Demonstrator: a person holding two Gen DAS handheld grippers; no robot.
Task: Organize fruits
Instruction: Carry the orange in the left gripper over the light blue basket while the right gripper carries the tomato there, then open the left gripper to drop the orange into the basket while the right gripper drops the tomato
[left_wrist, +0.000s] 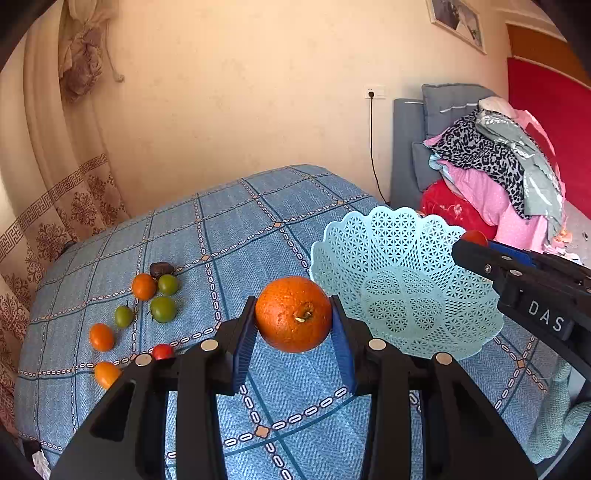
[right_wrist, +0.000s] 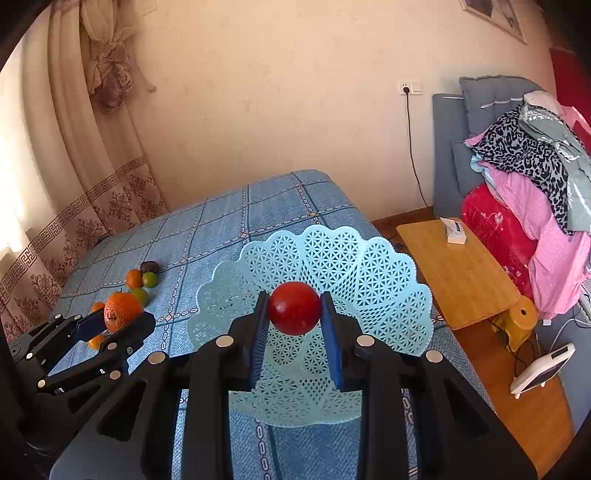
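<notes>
Nearest the lens, the left hand-held gripper (left_wrist: 294, 325) clamps an orange (left_wrist: 293, 314) above the blue bed (left_wrist: 207, 229) just beside the pale lattice basket (left_wrist: 369, 236), while the right hand-held gripper (right_wrist: 294, 314) pinches a red tomato (right_wrist: 294, 308) directly over that basket's bowl. Judging by this, the carry-to-basket step is in hand, and next each fruit needs lowering into the empty bowl before its jaws part. Small orange and green fruits (left_wrist: 162, 308) wait well apart on the bed; nothing blocks the way, though the two grippers converge closely.
</notes>
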